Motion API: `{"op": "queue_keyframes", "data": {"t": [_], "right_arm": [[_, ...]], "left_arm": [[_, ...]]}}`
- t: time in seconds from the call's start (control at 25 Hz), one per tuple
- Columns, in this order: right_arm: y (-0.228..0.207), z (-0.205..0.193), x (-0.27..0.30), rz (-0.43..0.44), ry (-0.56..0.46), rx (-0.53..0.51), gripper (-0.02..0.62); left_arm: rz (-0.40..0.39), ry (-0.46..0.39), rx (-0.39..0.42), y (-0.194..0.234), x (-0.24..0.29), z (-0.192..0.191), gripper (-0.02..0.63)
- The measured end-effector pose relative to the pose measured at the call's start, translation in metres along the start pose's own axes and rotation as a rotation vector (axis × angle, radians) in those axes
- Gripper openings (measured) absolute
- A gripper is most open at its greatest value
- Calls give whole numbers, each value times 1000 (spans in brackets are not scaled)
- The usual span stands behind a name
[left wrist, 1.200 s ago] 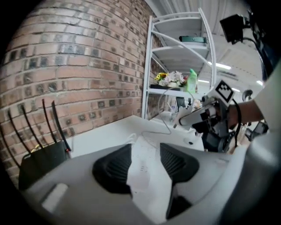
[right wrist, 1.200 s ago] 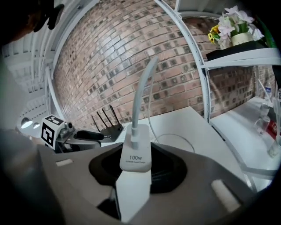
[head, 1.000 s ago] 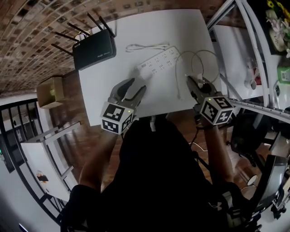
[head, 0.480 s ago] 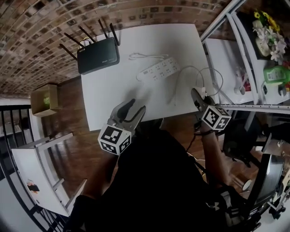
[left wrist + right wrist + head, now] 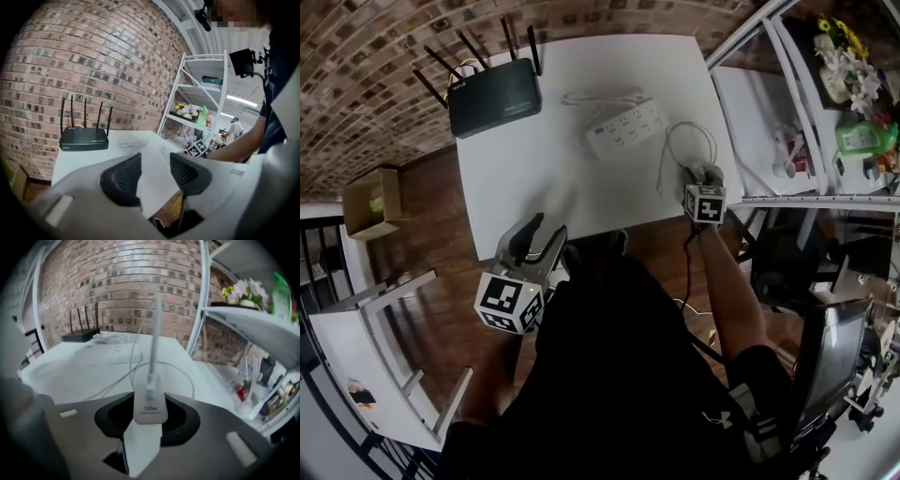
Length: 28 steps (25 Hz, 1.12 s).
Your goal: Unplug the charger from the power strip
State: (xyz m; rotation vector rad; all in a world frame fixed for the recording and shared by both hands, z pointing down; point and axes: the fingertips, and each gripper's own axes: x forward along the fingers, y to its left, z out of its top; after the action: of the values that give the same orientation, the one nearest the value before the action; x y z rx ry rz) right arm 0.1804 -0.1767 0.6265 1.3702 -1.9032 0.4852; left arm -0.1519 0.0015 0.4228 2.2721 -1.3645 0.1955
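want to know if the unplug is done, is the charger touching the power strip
Apart. The right gripper view shows the charger clamped in the right gripper, with table between it and the power strip behind.

On the table (image 5: 534, 187), the router (image 5: 494, 97) sits at the far left corner, against the brick wall (image 5: 93, 61). The power strip (image 5: 625, 127) lies to its right, near the middle of the far side. Right of the strip a cable (image 5: 689, 141) loops across the table to the charger (image 5: 150, 404), which sits between the right tongs (image 5: 698, 176) at the near right corner, apart from the strip. The left tongs (image 5: 546, 230) hang at the near edge, toward the left, nothing between them. A shelf rack (image 5: 806, 122) stands right of the table, and a box (image 5: 370, 200) sits on the floor (image 5: 431, 272) to its left.
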Motion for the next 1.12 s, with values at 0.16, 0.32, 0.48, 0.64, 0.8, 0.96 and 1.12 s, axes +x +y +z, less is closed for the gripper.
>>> {"op": "queue_keyframes", "data": {"t": [0.16,0.32,0.48,0.64,0.8,0.96,1.12], "right_arm": [[3,0,1,-24,-34,-98,149],[12,-14,-1,21,-21,-105,166],[19,-20,-5,61,-43,-115,284],[35,-15,-17,127,-69,-158,330],[60,-12,-35,201,-71,-280,350],[71,-22,-56,256,-91,-234,348],[68,-20,-78,300,-124,-90,333]], "left_arm": [[32,28,17,-6,-8,-5,192],[48,28,29,-27,1,1,192],[25,13,6,-60,20,7,190],[5,12,19,-88,33,9,189],[11,18,16,-97,38,8,189],[20,11,11,-97,38,7,189],[14,11,-3,-92,41,4,187]]}}
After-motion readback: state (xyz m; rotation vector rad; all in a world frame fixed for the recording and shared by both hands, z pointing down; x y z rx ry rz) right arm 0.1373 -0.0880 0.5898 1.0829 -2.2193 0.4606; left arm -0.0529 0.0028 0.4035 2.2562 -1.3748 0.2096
